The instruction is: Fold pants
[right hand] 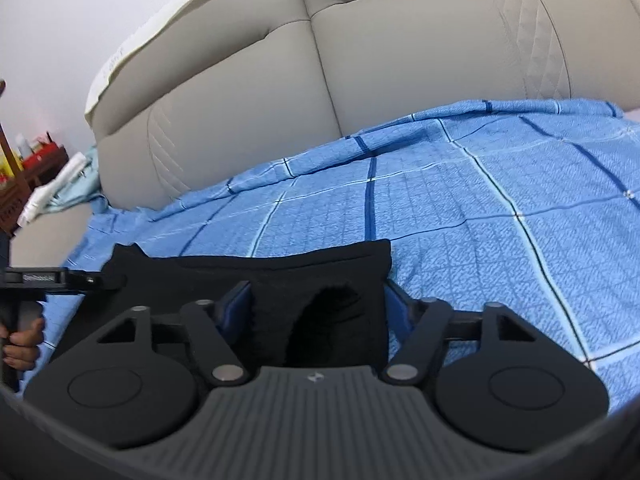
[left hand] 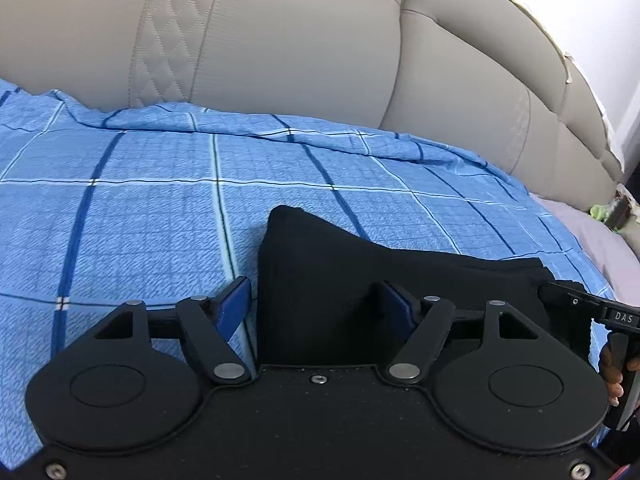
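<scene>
The black pants (left hand: 320, 264) lie on the blue checked bedspread (left hand: 140, 200). In the left wrist view my left gripper (left hand: 314, 304) is open, with the pants' left corner between its blue-padded fingers (left hand: 236, 308). The fabric's top corner sticks up ahead of it. In the right wrist view my right gripper (right hand: 318, 304) is open around the right end of the pants (right hand: 320, 276), where a dark opening in the cloth shows. Each gripper appears at the edge of the other's view, my right gripper (left hand: 592, 308) at the right and my left gripper (right hand: 60, 280) at the left.
A beige padded headboard (left hand: 280, 40) rises behind the bed. The bedspread (right hand: 480, 208) stretches ahead of both grippers. A lilac sheet (left hand: 600, 248) shows at the bed's right edge. A wooden stand with small items (right hand: 28, 168) stands left of the bed.
</scene>
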The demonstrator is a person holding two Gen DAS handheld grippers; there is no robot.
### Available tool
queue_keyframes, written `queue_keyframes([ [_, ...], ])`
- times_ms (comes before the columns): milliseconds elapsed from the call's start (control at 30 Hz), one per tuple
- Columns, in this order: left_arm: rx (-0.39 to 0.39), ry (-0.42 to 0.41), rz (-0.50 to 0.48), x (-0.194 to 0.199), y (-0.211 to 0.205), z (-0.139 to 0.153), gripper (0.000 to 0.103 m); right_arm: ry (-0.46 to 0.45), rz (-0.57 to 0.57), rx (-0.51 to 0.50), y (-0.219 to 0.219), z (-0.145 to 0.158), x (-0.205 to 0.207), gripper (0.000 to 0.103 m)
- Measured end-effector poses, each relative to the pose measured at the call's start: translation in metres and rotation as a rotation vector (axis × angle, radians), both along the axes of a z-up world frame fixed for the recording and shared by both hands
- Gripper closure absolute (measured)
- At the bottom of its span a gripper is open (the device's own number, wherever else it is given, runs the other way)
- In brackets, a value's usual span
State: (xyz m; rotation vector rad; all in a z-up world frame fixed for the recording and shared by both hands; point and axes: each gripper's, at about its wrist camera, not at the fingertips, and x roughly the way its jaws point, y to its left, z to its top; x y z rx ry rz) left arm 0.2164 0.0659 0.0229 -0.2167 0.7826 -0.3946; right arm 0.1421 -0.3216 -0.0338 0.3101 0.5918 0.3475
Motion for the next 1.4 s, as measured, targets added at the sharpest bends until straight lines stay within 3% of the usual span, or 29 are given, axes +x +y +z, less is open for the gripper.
queue_keyframes([
  [67,-0.002,0.005,-0.013,0.001,0.000,0.000,0.034,0.011,0.006,0.030,-0.002,0.000,-0.004,0.046],
  [167,-0.026,0.007,-0.037,0.000,0.004,-0.001,0.031,0.010,0.013,0.051,-0.006,-0.003,-0.005,0.047],
  [267,-0.040,0.002,-0.056,0.003,0.001,-0.003,0.020,0.009,0.020,0.061,-0.006,-0.005,0.001,0.047],
  [333,-0.007,-0.015,-0.094,0.005,-0.007,-0.003,0.016,0.009,0.019,0.066,-0.005,-0.005,0.002,0.047],
  [600,0.161,-0.084,-0.103,-0.002,-0.035,-0.005,0.017,-0.002,0.021,0.057,-0.003,-0.006,0.002,0.047],
  [633,0.171,-0.088,-0.097,-0.003,-0.036,-0.005,0.018,-0.003,0.021,0.053,-0.003,-0.006,0.002,0.047],
  [733,0.160,-0.088,-0.057,-0.005,-0.033,-0.003,0.037,-0.004,0.020,0.048,-0.001,-0.005,0.003,0.047],
  [800,0.150,-0.086,-0.016,-0.005,-0.028,-0.002,0.060,-0.006,0.019,0.044,0.001,-0.005,0.004,0.047],
  [833,0.142,-0.089,0.008,-0.006,-0.026,-0.002,0.064,-0.006,0.019,0.041,0.003,-0.005,0.004,0.048],
  [900,0.139,-0.109,0.055,-0.011,-0.022,0.001,0.080,-0.005,0.017,0.042,0.006,-0.004,0.004,0.052],
  [967,0.149,-0.140,0.089,-0.017,-0.021,0.007,0.086,-0.002,0.013,0.044,0.013,-0.002,0.004,0.066],
  [1133,0.194,-0.179,0.165,-0.014,-0.008,0.018,0.088,-0.030,0.030,-0.067,0.049,0.011,0.018,0.071],
  [1400,0.251,-0.138,0.317,0.067,0.038,0.030,0.088,-0.066,0.051,-0.119,0.117,0.033,0.096,0.072],
])
